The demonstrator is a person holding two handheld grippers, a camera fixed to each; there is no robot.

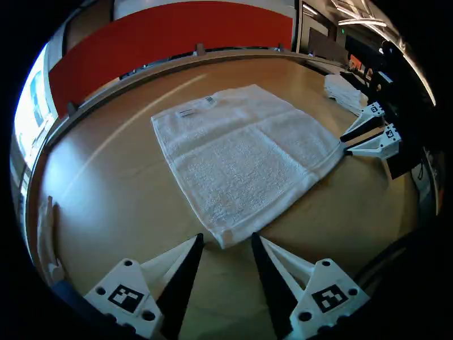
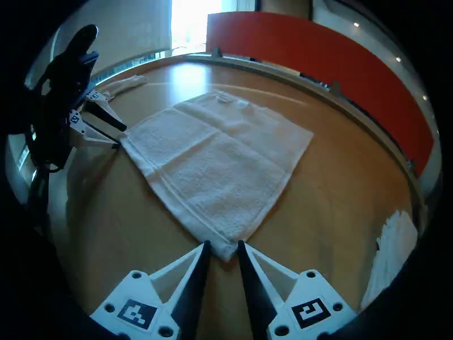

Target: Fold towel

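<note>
How far the fold has got: nothing is folded over yet, I judge; the towel lies spread flat on the bench, so the whole fold is left.
Left gripper: fingers released, one towel corner lying in the gap between their tips.
Right gripper: fingers set narrower about the neighbouring corner; whether they press it I cannot tell.
Next need: a firm hold on both corners before lifting.

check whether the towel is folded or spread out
spread out: the towel lies flat on the table, all four corners showing
</note>
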